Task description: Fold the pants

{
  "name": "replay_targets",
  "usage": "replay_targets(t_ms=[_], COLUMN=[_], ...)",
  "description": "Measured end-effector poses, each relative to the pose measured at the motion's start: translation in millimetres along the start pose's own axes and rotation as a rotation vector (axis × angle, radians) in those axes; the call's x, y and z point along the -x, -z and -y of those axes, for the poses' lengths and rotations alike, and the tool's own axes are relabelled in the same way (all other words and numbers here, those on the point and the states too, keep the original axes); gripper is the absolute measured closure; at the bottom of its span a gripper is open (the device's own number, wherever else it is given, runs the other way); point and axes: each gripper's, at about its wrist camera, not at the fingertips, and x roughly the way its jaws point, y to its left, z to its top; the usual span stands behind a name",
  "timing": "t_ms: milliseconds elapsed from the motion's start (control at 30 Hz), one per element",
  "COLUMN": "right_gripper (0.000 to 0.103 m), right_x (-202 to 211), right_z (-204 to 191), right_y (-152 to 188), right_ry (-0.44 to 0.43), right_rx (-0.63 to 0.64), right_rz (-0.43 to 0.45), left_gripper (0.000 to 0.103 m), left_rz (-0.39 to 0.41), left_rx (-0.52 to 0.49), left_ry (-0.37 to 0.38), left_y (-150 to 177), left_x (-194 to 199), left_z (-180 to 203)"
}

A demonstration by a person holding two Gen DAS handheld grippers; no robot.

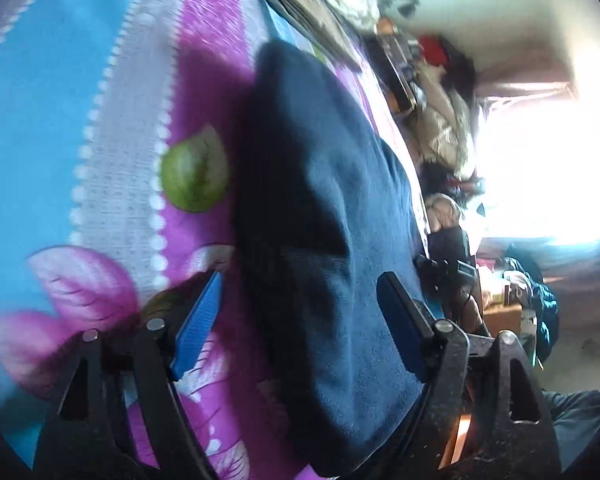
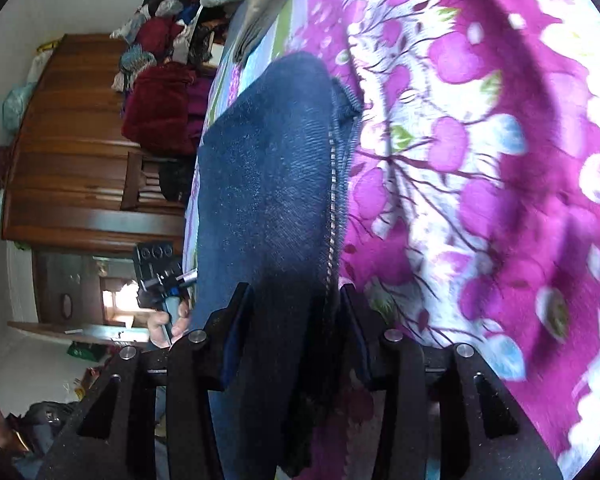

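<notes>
Dark navy pants (image 1: pixel 324 208) lie lengthwise on a floral bedspread (image 1: pixel 204 52) and run away from both cameras. My left gripper (image 1: pixel 300 312) is open, with its blue pads well apart on either side of the near end of the pants. In the right wrist view the pants (image 2: pixel 268 168) show a stitched side seam and a ribbed cuff at the far end. My right gripper (image 2: pixel 296 332) is open more narrowly, and the cloth passes between its fingers with a sliver of bedspread showing by the right finger. The left gripper, held in a hand (image 2: pixel 168 320), is at the pants' left edge.
The bedspread (image 2: pixel 480 160) is purple and white on the right and blue on the left. A pile of clothes (image 2: pixel 160 96) sits on a wooden cabinet (image 2: pixel 72 152) beside the bed. Folded fabric (image 1: pixel 300 4) lies at the far end. A bright window (image 1: pixel 548 152) glares.
</notes>
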Motion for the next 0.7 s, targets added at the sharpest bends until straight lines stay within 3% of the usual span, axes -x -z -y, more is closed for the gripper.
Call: replay_targets(t_ms=[133, 167, 200, 233, 267, 400, 500, 600, 633, 667, 700], right_gripper=[0.061, 0.066, 0.069, 0.074, 0.077, 0.078, 0.078, 0.079, 0.078, 0.076, 0.074], right_x=[-15, -18, -19, -19, -16, -20, -43, -67, -73, -79, -82], right_z=[-11, -17, -24, -32, -43, -84, -102, -110, -107, -99, -92], right_y=[-9, -7, -3, 1, 4, 0, -17, -39, -47, -54, -60], right_ry=[0.031, 0.050, 0.062, 0.075, 0.075, -0.004, -0.027, 0.011, 0.020, 0.036, 0.084], right_rx=[0.043, 0.069, 0.087, 0.100, 0.109, 0.136, 0.137, 0.173, 0.178, 0.163, 0.142], right_rz=[0.021, 0.046, 0.065, 0.088, 0.116, 0.182, 0.153, 0.127, 0.112, 0.085, 0.075], left_gripper=[0.022, 0.029, 0.044, 0.075, 0.079, 0.081, 0.081, 0.080, 0.075, 0.062, 0.056], left_rz=[0.009, 0.016, 0.015, 0.024, 0.039, 0.044, 0.059, 0.067, 0.048, 0.029, 0.012], left_rx=[-0.042, -0.065, -0.088, -0.096, -0.102, -0.160, -0.149, -0.119, -0.113, -0.115, -0.095], left_ry=[0.004, -0.006, -0.018, -0.056, -0.042, 0.005, -0.022, -0.069, -0.079, -0.130, -0.229], left_y=[-17, -19, -20, -22, -20, -23, -45, -67, -69, -72, -73], left_x=[-28, -32, -36, -37, -27, 7, 32, 43, 42, 35, 30], left_z=[11, 16, 24, 28, 30, 49, 43, 27, 18, 10, -3])
